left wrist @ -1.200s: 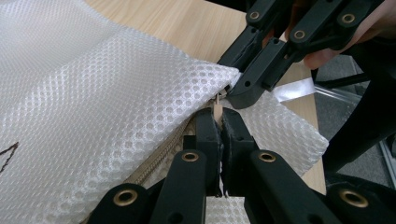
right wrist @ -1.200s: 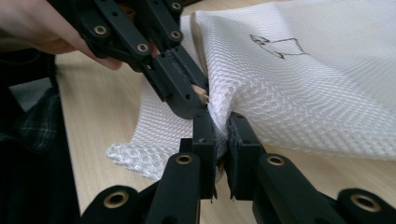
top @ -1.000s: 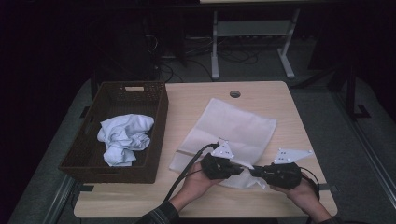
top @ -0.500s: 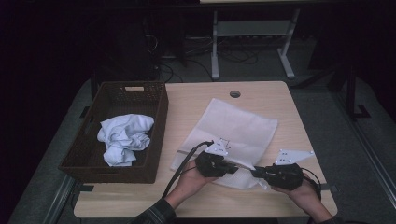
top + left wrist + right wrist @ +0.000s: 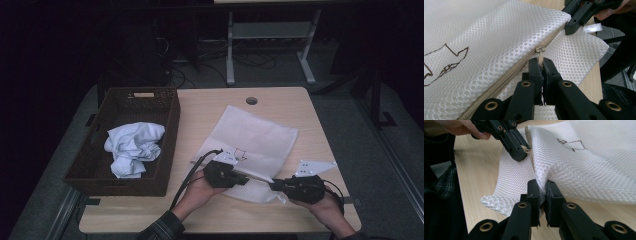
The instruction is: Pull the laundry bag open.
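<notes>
A white mesh zip bag [image 5: 257, 137] lies flat on the wooden table, with a brown line drawing [image 5: 446, 61] on its face. My left gripper [image 5: 246, 179] is shut on the small pull tab [image 5: 540, 59] of the beige zip, just behind the slider [image 5: 540, 49]. My right gripper [image 5: 273, 186] is shut on the bag's near corner, pinching a bunched fold of mesh [image 5: 541, 185] beside the zip's end. The two grippers point at each other along the zip. In the right gripper view the left gripper [image 5: 526, 150] holds the tab at the top. In the left gripper view the right gripper [image 5: 568, 29] reaches in at the upper right.
A dark woven basket [image 5: 165, 150] stands at the table's left with a crumpled white cloth [image 5: 132, 147] in it. The table [image 5: 210, 110] has a cable hole [image 5: 251, 100] near its far edge. Table legs and cables stand on the dark floor beyond.
My left gripper has slid a little to the left along the zip, widening the gap to the right gripper. The right gripper has stayed put on the bag's corner.
</notes>
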A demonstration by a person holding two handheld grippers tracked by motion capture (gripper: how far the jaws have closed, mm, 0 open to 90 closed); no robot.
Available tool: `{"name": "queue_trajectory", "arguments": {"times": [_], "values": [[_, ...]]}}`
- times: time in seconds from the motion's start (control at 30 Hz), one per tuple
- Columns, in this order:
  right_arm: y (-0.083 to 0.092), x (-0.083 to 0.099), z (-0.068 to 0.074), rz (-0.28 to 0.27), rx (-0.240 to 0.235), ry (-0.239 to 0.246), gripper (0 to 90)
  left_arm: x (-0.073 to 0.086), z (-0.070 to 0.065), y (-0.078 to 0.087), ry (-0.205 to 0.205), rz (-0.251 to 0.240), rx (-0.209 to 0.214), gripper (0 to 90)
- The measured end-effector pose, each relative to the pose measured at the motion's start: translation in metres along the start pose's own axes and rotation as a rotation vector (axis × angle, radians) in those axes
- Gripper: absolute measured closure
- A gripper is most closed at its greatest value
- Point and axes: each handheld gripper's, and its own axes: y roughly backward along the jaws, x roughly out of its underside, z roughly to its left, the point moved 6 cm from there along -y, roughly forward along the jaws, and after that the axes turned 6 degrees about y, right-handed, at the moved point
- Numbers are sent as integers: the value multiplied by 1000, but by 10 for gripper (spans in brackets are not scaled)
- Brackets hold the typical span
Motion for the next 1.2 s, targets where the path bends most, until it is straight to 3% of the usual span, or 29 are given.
{"name": "queue_trajectory", "arguments": {"times": [0.03, 0.13, 0.33, 0.57, 0.6, 0.7, 0.77, 0.8, 0.93, 0.97, 1.1, 1.13, 1.2], "values": [[0, 0, 0, 3, 3, 2, 831, 1, 2, 0, -3, 6, -21, 873], [3, 2, -3, -2, 8, -9, 831, 3, 6, 3, 18, -4, 2, 873], [1, 2, -2, 5, 13, -1, 831, 5, 8, 3, 9, 14, -18, 873], [2, 1, -4, 3, 25, -3, 832, 5, 12, 6, 29, 12, -13, 873], [2, 3, -5, 12, 35, 2, 832, 7, 17, 7, 31, 23, -41, 874], [6, 5, -10, 8, 53, -19, 832, 10, 24, 11, 52, 14, -59, 873], [9, 6, -11, 0, 51, -22, 832, 10, 28, 15, 70, -4, -41, 873], [8, 6, -10, 1, 49, -19, 832, 10, 27, 15, 54, 9, -61, 873], [8, 6, -10, 6, 49, -11, 832, 10, 27, 15, 59, 11, -51, 873], [8, 6, -10, 5, 53, -10, 832, 11, 30, 15, 52, 24, -82, 873], [15, 8, -14, 0, 82, -22, 832, 14, 39, 21, 87, 11, -93, 873], [16, 9, -15, -3, 78, -27, 832, 13, 41, 25, 99, -5, -77, 873], [15, 9, -13, 0, 76, -15, 832, 13, 40, 25, 84, 6, -93, 873]]}}
